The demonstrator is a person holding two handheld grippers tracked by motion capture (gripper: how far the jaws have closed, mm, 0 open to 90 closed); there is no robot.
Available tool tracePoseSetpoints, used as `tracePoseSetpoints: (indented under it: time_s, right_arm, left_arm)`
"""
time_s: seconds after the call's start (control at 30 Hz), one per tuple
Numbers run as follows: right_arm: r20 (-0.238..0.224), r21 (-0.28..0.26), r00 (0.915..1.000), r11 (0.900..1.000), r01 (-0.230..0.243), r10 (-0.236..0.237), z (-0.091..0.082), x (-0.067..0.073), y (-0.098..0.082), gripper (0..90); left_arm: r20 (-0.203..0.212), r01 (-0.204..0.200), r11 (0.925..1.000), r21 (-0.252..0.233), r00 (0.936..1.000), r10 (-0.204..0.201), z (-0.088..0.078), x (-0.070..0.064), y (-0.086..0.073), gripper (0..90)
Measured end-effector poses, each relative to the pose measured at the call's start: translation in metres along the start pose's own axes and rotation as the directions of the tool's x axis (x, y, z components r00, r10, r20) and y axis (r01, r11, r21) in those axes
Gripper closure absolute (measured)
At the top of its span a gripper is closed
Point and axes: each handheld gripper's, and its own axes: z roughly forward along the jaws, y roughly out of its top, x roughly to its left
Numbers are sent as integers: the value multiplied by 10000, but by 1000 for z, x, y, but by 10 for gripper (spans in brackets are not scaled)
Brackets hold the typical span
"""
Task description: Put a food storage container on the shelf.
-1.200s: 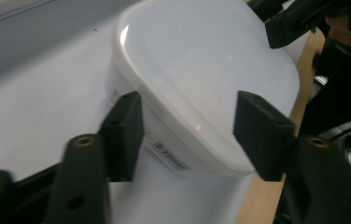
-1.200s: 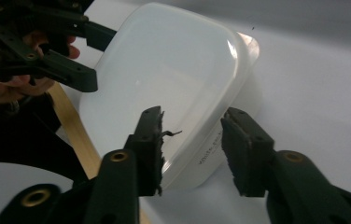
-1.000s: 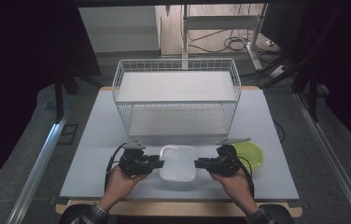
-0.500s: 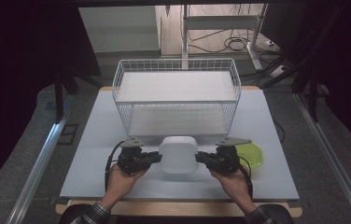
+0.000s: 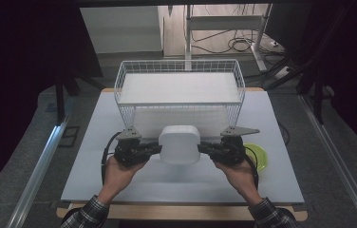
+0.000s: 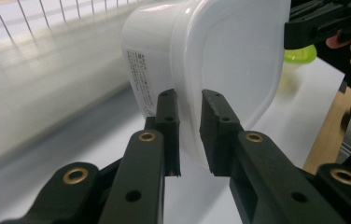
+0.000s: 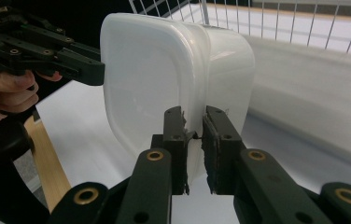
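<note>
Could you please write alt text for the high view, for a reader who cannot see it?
Two hand-held grippers, left and right, clamp a white lidded container from opposite sides above a white table. A white wire basket stands behind it, and a green dish lies beside the right gripper.

A wire basket blocks the path just beyond the container; bare table flanks it.
</note>
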Motion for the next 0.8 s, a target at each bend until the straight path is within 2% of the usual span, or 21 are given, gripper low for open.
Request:
tracePoseSetpoints:
  time_s: [0.23, 0.8]
  right_arm:
    - [-68, -417, 9997, 9989, 224, -227, -5, 0, 24, 799]
    - [-248, -839, 9989, 9958, 371, -393, -13, -5, 70, 793]
  left_arm:
    - [-137, -249, 9991, -338, 9996, 244, -13, 2, 26, 791]
    - [-139, -410, 9954, -870, 9991, 399, -36, 4, 69, 801]
